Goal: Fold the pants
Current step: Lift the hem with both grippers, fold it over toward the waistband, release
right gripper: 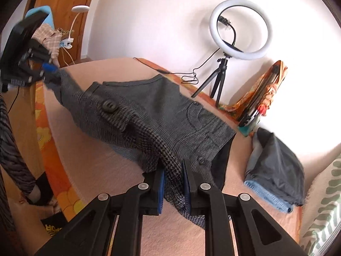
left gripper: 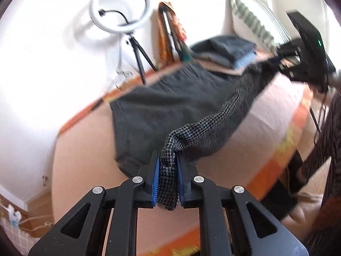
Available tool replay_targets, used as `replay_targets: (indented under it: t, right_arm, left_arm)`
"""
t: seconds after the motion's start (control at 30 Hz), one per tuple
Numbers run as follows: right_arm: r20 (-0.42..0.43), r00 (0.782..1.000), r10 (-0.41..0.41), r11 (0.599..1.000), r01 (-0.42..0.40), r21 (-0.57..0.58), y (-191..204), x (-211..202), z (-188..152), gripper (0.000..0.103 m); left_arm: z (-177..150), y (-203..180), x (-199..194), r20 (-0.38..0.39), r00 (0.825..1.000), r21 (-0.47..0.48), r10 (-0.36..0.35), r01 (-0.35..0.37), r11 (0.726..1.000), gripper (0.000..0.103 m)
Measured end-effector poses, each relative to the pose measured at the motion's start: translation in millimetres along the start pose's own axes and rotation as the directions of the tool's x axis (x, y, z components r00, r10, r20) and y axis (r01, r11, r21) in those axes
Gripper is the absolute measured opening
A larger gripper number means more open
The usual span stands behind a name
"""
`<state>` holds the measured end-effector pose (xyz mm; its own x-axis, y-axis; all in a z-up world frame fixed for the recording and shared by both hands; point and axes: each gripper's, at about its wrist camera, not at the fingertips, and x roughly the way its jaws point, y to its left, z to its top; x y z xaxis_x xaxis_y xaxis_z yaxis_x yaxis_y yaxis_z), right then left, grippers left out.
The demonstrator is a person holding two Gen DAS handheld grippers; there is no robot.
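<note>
Grey houndstooth pants (left gripper: 162,106) lie partly on the pink bed cover, stretched between both grippers; they also show in the right wrist view (right gripper: 170,111). My left gripper (left gripper: 167,162) is shut on a bunched edge of the pants and lifts it. My right gripper (right gripper: 173,170) is shut on the waistband edge near a small button. A large dark button (right gripper: 109,106) sits on a flap. Each gripper shows in the other's view, the right gripper (left gripper: 283,61) at the far right and the left gripper (right gripper: 48,70) at the far left.
A stack of folded clothes (right gripper: 275,175) lies on the bed (right gripper: 96,170) near a striped pillow (right gripper: 324,209). A ring light on a tripod (right gripper: 240,29) stands by the white wall. The bed's orange patterned edge (left gripper: 277,145) drops off beside the person's leg.
</note>
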<state>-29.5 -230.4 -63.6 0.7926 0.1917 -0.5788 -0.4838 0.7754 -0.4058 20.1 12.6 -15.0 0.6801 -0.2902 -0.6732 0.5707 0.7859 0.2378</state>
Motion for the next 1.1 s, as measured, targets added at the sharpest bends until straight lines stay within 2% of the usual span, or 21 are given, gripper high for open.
replay_targets:
  t: [0.2,0.43,0.77,0.93,1.1]
  right_arm:
    - [-0.011,1.000,-0.019,1.000,0.019,-0.004,-20.9,12.4,32.2,0.013]
    - [-0.028,0.999,-0.035,0.999,0.035,-0.002,-54.0,46.7,64.2,0.012]
    - [-0.117,0.992,-0.056,0.997,0.050,-0.051,-101.1,121.9,107.2,0.012]
    - [-0.151,0.987,-0.057,0.997,0.050,-0.051,-117.8,159.2,113.6,0.012]
    - [-0.216,0.976,-0.036,0.999,0.029,-0.036,-128.2,208.3,107.1,0.012]
  left_arm:
    - [40.6,26.8,16.6,0.033,0.999,0.021,0.023,-0.024,0.999,0.013]
    - [77.3,69.6,56.5,0.038,0.999,-0.040,0.008,-0.007,0.999,0.012]
    - [111.7,103.9,126.8,-0.004,0.999,-0.005,0.041,-0.041,0.999,0.012]
    - [126.1,122.8,172.2,-0.034,0.998,-0.025,0.046,-0.047,0.999,0.012]
    - [126.1,124.1,222.3,-0.107,0.992,0.018,0.070,-0.068,0.997,0.012]
